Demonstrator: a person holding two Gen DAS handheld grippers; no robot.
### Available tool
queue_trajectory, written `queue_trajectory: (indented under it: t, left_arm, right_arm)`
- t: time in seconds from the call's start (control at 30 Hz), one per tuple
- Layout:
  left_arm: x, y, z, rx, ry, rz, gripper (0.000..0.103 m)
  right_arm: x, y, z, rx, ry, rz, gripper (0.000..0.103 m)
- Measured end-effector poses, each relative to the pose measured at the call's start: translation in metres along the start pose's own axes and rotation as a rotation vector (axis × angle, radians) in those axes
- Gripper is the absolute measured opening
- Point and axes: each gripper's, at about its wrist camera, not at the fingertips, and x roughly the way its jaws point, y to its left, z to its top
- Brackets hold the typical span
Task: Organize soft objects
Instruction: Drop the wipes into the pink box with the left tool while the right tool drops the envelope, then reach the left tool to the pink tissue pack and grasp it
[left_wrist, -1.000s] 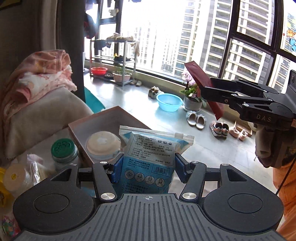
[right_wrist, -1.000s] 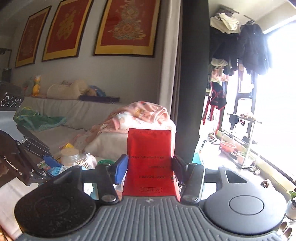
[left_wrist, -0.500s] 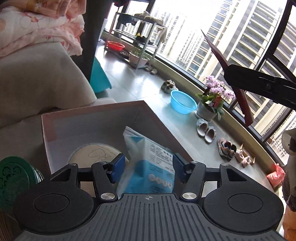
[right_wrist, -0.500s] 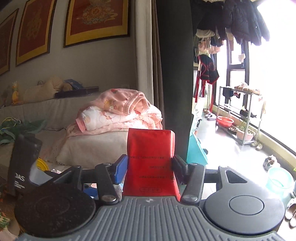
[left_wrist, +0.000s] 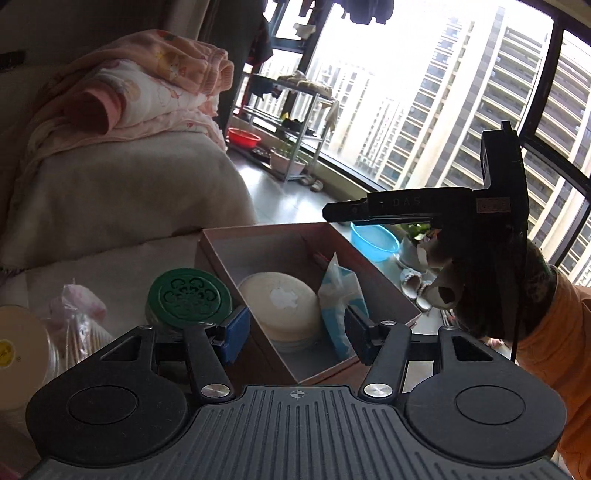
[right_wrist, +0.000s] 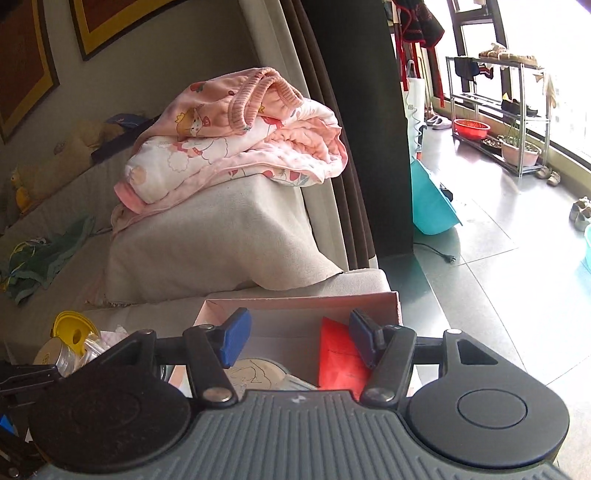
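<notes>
Looking from the left wrist, the blue pouch (left_wrist: 341, 306) is seen propped in the box (left_wrist: 384, 291) beside a cream lid (left_wrist: 280, 302); the left gripper (left_wrist: 297, 334) is spread, a green-lidded jar (left_wrist: 190, 297) at ten o'clock. From the right wrist, the red packet (right_wrist: 341, 356) is shown inside the box, the right gripper (right_wrist: 299, 338) spread, pink bedding (right_wrist: 240, 136) at twelve o'clock.

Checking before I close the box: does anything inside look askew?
Yes. In the box, the blue pouch stands on edge, leaning against the round cream tin rather than lying flat; the red packet also sits tilted.
</notes>
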Motion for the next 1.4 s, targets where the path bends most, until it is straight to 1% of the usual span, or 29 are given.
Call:
queue_trajectory:
  t: [0.1,0.17,0.27,0.33,0.47,0.57,0.63,0.7,0.77,0.83,0.93,1.0,1.1,1.17,1.27,1.4]
  left_arm:
    - [-0.035,0.023,-0.019,-0.028,0.003,0.058,0.062]
    - [-0.045,0.049,-0.022,-0.046,0.013,0.120,0.062]
    - [-0.080,0.072,-0.035,-0.070,0.001,0.196,0.062]
    - [-0.100,0.090,-0.039,-0.104,-0.028,0.245,0.062]
    - [-0.146,0.123,-0.049,-0.202,-0.127,0.335,0.062]
    - [-0.176,0.148,-0.059,-0.295,-0.192,0.385,0.062]
    - [-0.184,0.166,-0.068,-0.355,-0.199,0.405,0.062]
    - [-0.184,0.181,-0.080,-0.423,-0.165,0.403,0.062]
    - [-0.178,0.192,-0.096,-0.494,-0.113,0.377,0.062]
    - [-0.172,0.196,-0.109,-0.539,-0.079,0.334,0.062]
    - [-0.168,0.197,-0.121,-0.588,-0.066,0.276,0.062]
    - [-0.166,0.197,-0.123,-0.600,-0.065,0.265,0.061]
    - [-0.163,0.198,-0.122,-0.600,-0.067,0.284,0.062]
    - [-0.162,0.199,-0.120,-0.606,-0.079,0.290,0.062]
    - [-0.156,0.201,-0.116,-0.616,-0.086,0.302,0.062]
    - [-0.142,0.203,-0.105,-0.595,-0.068,0.317,0.062]
  right_arm:
    - [-0.011,0.022,-0.003,-0.068,-0.025,-0.018,0.060]
    - [-0.021,0.046,-0.005,-0.143,-0.054,-0.026,0.060]
    - [-0.034,0.085,-0.013,-0.251,-0.105,-0.011,0.060]
    - [-0.039,0.113,-0.019,-0.318,-0.128,0.006,0.061]
    - [-0.042,0.168,-0.030,-0.425,-0.155,0.046,0.063]
    - [-0.048,0.203,-0.033,-0.459,-0.164,0.071,0.066]
    - [-0.054,0.218,-0.033,-0.460,-0.166,0.090,0.067]
    - [-0.059,0.232,-0.035,-0.465,-0.160,0.115,0.069]
    - [-0.063,0.245,-0.041,-0.488,-0.135,0.169,0.069]
    - [-0.062,0.260,-0.055,-0.547,-0.082,0.238,0.069]
    - [-0.053,0.279,-0.090,-0.611,-0.023,0.323,0.069]
    - [-0.039,0.290,-0.114,-0.632,0.047,0.380,0.068]
    - [-0.015,0.303,-0.141,-0.631,0.132,0.425,0.068]
    - [0.000,0.311,-0.157,-0.643,0.154,0.444,0.068]
    - [0.019,0.321,-0.170,-0.653,0.166,0.451,0.068]
    - [0.039,0.328,-0.179,-0.599,0.227,0.467,0.068]
